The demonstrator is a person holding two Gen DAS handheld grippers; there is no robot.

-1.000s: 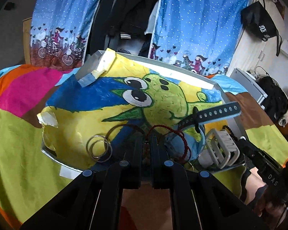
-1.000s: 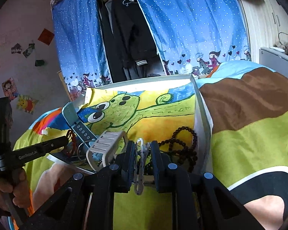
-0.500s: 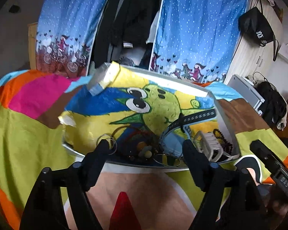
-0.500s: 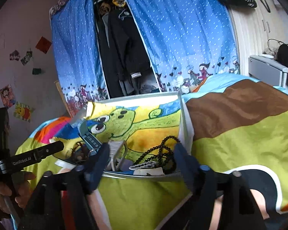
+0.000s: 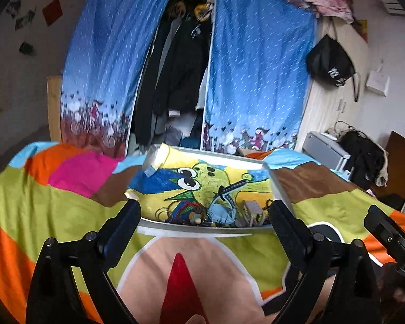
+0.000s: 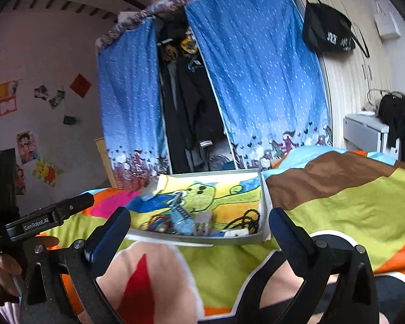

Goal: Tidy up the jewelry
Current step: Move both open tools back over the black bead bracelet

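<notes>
While both black 2-finger grippers, left (image 5: 202, 213) and right (image 6: 199, 221), hang spread and empty before the shallow white cartoon-lined tray (image 5: 199, 228), jewelry heaped at its near edge (image 5: 202, 213) could tangle if grabbed blindly.

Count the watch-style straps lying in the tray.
2: a blue strap near the tray's middle, and a white strap just to its right. Others may hide under the pile.
</notes>
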